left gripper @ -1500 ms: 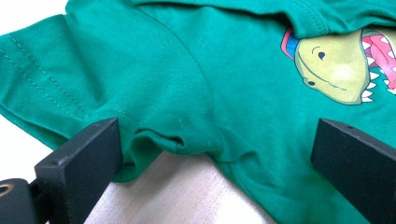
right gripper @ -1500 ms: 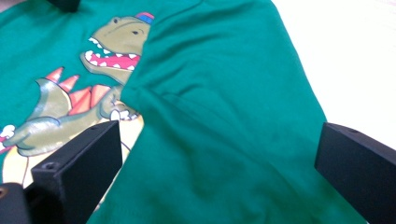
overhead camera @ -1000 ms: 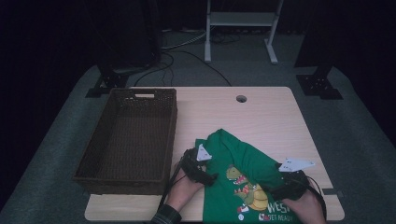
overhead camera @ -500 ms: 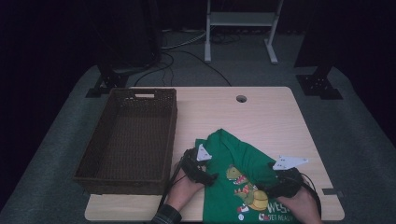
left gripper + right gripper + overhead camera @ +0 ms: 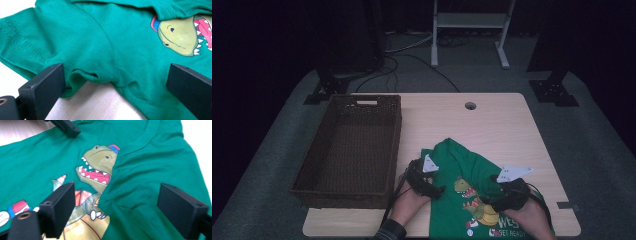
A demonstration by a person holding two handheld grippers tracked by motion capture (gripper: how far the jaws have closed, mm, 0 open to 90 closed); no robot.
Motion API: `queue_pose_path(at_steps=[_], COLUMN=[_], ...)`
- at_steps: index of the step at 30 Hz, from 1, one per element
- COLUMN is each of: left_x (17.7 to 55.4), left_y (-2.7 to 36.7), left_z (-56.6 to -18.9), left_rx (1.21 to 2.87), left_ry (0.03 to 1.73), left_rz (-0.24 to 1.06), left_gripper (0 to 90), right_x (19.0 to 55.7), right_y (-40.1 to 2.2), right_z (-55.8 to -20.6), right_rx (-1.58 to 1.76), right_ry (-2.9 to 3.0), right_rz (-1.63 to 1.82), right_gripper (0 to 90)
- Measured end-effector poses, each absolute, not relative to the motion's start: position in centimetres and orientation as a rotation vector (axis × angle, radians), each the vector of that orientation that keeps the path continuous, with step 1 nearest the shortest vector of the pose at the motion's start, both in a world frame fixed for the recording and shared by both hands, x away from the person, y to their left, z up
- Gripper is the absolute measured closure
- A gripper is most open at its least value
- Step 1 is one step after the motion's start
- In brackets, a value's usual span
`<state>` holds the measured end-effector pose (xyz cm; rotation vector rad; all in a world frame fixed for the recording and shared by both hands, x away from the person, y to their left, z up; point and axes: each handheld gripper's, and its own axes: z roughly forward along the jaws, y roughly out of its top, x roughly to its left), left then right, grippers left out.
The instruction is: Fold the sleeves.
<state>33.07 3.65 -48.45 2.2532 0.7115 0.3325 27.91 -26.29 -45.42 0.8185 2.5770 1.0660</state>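
Two claws work one green shirt (image 5: pixel 477 197), which lies crumpled on the near right part of the table (image 5: pixel 492 125), right of the basket (image 5: pixel 349 150) and apart from it.

Left claw (image 5: pixel 437 189): jaws apart, set either side of a puckered fold at the shirt's edge (image 5: pixel 85 75); the pads do not press on the cloth. Right claw (image 5: pixel 499 200): jaws have just been closing but stand apart, straddling a raised fold (image 5: pixel 112 195) beside the dinosaur print (image 5: pixel 96 173); cloth lies between them, not yet pinched.

Risks, as judged:
- The right claw may catch a single layer, or both layers at once. The fold is soft and low, and the grip could take the wrong ply, so the shirt would lift bunched rather than flat.
- The left claw sits at the very hem. A shallow bite there could let the thin knit slide out when pulled.
- The shirt's near end hangs at the table's front edge. An uneven pull from one side could drag it off toward the person.
- If one claw grips before the other, the cloth could twist and the print would crease further.

Materials: the shirt is fine ribbed jersey, limp, with stitched hems and a smooth, slightly glossy print. The basket is dark woven wicker, rectangular, with cut handles. The table is pale wood laminate, smooth, with a round cable hole (image 5: pixel 470 106).
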Motion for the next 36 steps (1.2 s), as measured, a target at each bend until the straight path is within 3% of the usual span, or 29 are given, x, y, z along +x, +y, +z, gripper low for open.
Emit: queue_pose_path(at_steps=[13,29,36], left_x=[33.1,33.1,33.1], left_y=[3.6,3.6,3.6], left_z=[-48.5,-48.5,-48.5], left_rx=[2.253,2.254,2.252], left_ry=[0.711,0.711,0.712], left_rz=[0.332,0.332,0.331], left_gripper=[1.3,1.3,1.3], right_x=[28.8,28.6,28.6], right_y=[-26.3,-26.3,-26.4], right_z=[-46.8,-46.6,-46.4], right_rx=[0.831,0.814,0.833], right_ry=[2.648,2.605,2.594], right_rz=[0.966,0.926,0.936], right_gripper=[34.0,79.4,83.7])
